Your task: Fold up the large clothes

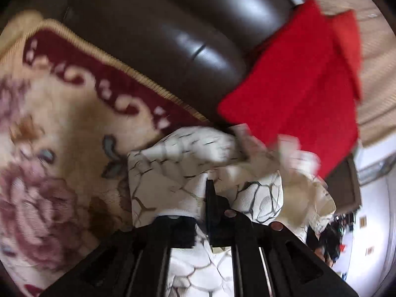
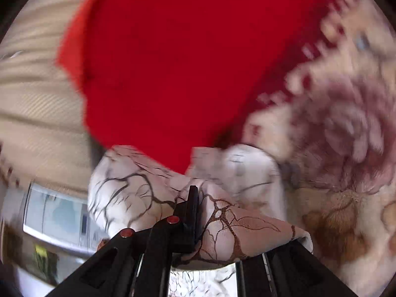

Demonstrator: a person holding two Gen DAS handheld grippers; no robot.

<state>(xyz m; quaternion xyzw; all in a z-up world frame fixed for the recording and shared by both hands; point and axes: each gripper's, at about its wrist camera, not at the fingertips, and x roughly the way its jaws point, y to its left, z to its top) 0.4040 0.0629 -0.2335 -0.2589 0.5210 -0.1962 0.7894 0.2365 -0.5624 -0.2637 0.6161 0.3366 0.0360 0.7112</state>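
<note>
A white garment with a dark cracked-line print is bunched up in both wrist views and held above a floral blanket. My left gripper is shut on a fold of it; the cloth drapes over both fingers. My right gripper is shut on another part of the same garment, which wraps around its fingers. Both views are blurred by motion. The rest of the garment is hidden under the grippers.
A folded red garment lies on a dark leather sofa and fills the top of the right wrist view. A cream and maroon floral blanket covers the seat. A beige ribbed cover lies at the left.
</note>
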